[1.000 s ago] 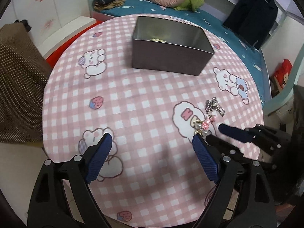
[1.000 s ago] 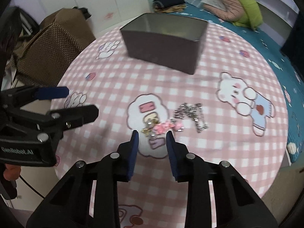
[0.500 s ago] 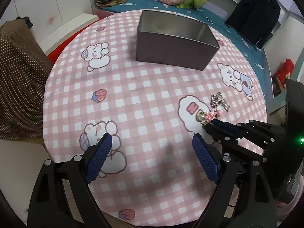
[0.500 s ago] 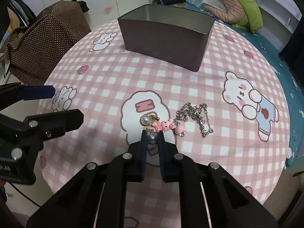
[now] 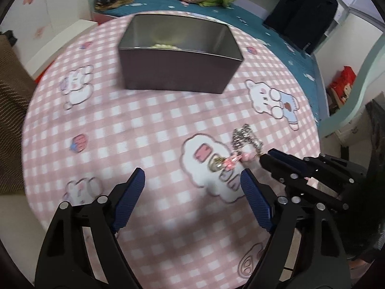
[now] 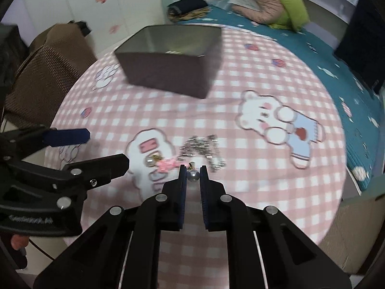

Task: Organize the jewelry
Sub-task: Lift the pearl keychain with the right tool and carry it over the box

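Silver pearl (image 6: 193,175) between right gripper (image 6: 192,174) fingers, hidden from left wrist.

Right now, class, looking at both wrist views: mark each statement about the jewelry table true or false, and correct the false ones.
1. The tin stands on the checked cloth. True.
2. The left gripper is shut on the chain. False: it is open and holds nothing.
3. The right gripper has a pearl between its fingers. True.
4. The chain lies inside the tin. False: it lies on the cloth, outside the tin.
5. The tin has a lid on. False: it is open on top.
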{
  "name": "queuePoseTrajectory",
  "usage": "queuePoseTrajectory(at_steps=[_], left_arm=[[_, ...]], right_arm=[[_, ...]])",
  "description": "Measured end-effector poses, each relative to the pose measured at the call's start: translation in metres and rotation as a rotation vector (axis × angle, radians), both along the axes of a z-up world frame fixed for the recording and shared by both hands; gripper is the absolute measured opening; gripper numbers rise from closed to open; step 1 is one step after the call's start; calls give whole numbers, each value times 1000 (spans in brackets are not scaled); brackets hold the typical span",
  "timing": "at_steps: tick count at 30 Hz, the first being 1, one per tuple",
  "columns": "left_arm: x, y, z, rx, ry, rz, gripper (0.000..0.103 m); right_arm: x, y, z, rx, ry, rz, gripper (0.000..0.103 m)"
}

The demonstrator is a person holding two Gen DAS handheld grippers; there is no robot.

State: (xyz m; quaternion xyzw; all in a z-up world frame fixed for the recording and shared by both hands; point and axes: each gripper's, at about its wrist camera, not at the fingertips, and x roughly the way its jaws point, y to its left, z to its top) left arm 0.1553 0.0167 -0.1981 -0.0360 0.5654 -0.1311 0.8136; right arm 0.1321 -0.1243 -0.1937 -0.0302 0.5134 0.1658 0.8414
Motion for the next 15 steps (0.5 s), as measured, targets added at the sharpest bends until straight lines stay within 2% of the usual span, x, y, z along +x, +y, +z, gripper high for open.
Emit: queuePoseTrajectory(at_steps=[2,9,13,15], left_arm=[[6,-7,-6,21,11,-28,70],[15,-23,-26,68,45,-118,59],[14,-27,-26,84,24,-141,43],[14,-27,-26,69,21,-131,39]], right_arm=[[1,-11,2,-1,-1,-37,10],[4,-40,0,-14,16,-144,10],[2,-48,-3,-16,27,-173,10],[2,-48,-4,-19,29,-175,10]])
